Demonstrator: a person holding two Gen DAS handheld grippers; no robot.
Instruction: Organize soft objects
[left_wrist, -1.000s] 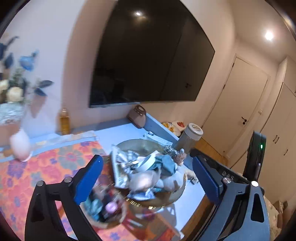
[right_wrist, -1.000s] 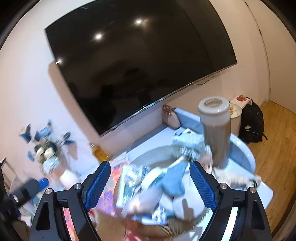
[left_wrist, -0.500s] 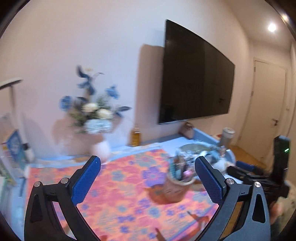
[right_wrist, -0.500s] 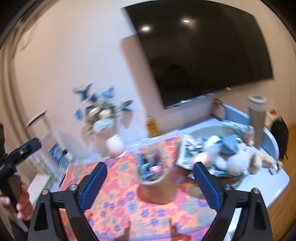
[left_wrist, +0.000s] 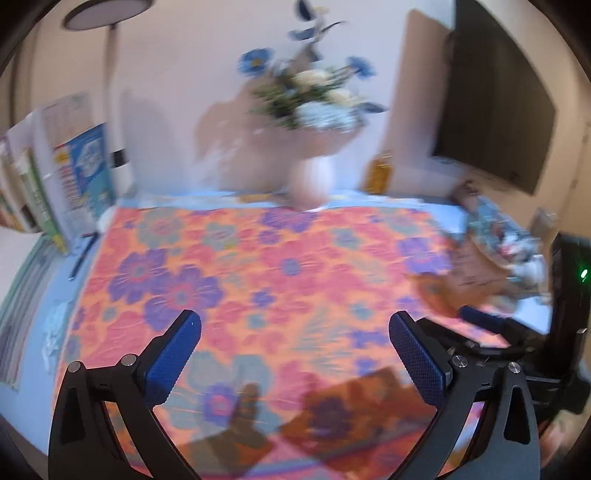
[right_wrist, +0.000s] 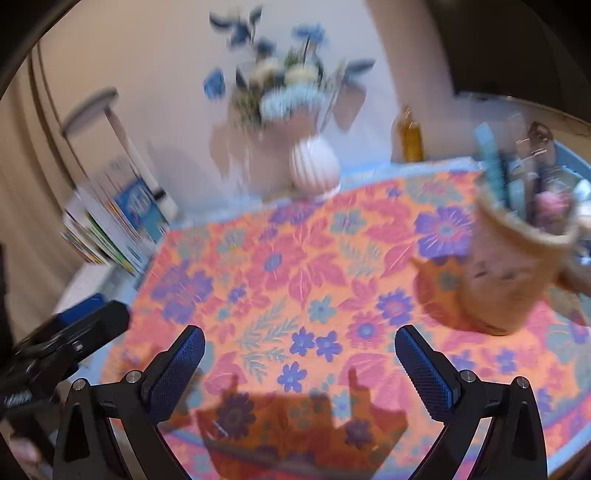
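Observation:
My left gripper (left_wrist: 293, 325) is open and empty above an orange floral cloth (left_wrist: 258, 266). My right gripper (right_wrist: 299, 341) is open and empty above the same cloth (right_wrist: 295, 266). The right gripper also shows at the right edge of the left wrist view (left_wrist: 491, 325), and the left gripper at the left edge of the right wrist view (right_wrist: 74, 328). The pile of soft objects (left_wrist: 506, 240) on a tray lies blurred at the far right of the table.
A woven cup (right_wrist: 513, 266) of tall items stands right of the cloth. A white vase of flowers (right_wrist: 314, 166) and an amber bottle (right_wrist: 410, 136) stand at the back. Books (left_wrist: 70, 173) lean at the left by a lamp pole (left_wrist: 114, 110).
Both views have swung left and down, away from the tray of soft objects toward the bare floral cloth. Both grippers stayed open and empty.

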